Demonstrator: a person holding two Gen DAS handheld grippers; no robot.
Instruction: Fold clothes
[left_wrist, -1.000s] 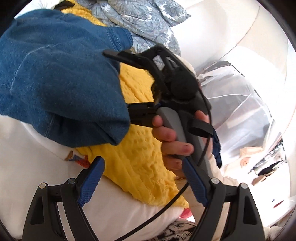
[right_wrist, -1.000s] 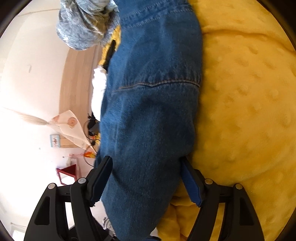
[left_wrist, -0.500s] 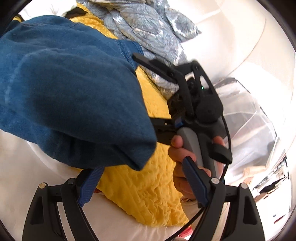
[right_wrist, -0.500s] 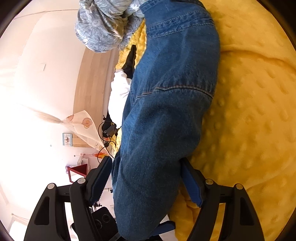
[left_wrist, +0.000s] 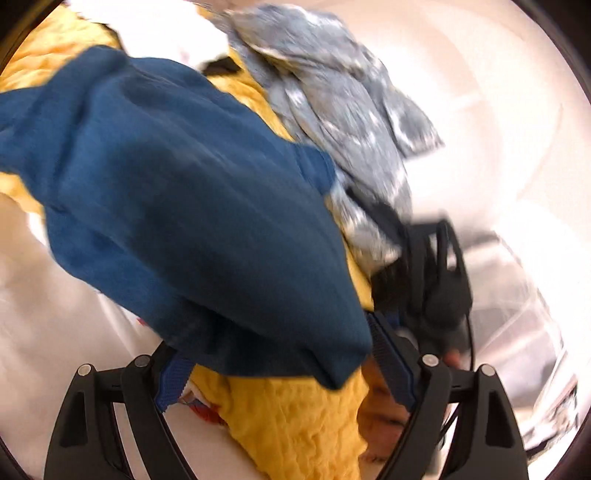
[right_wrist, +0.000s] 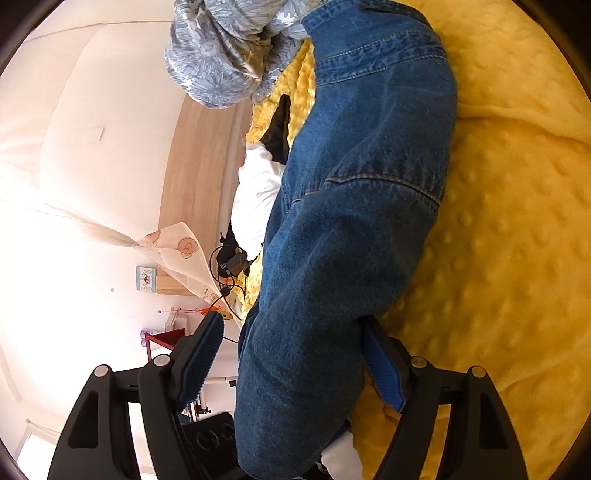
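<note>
Blue denim jeans (left_wrist: 192, 206) lie bunched on a yellow blanket (left_wrist: 295, 417). Their folded end hangs low between the fingers of my left gripper (left_wrist: 282, 369), whose jaws stand wide and open; the cloth covers the left fingertip. In the right wrist view the jeans (right_wrist: 351, 240) run lengthwise between the fingers of my right gripper (right_wrist: 291, 362), which is open too. A gap shows beside its left pad (right_wrist: 201, 358), while the right pad touches the denim. A hand (left_wrist: 384, 406) holds that tool's black body (left_wrist: 439, 291), blurred at the right of the left wrist view.
A grey flowered cloth (left_wrist: 332, 92) lies past the jeans, also top left in the right wrist view (right_wrist: 221, 55). A white garment (right_wrist: 258, 192) and a black one (right_wrist: 280, 129) lie beside the jeans. The bobbled yellow blanket (right_wrist: 517, 221) spreads right. A white sheet (left_wrist: 55, 314) lies left.
The left view has swung and rolled toward the jeans; their folded end, earlier above the fingers, now sits between them. The right tool has slid to the lower right. The right view has barely shifted.
</note>
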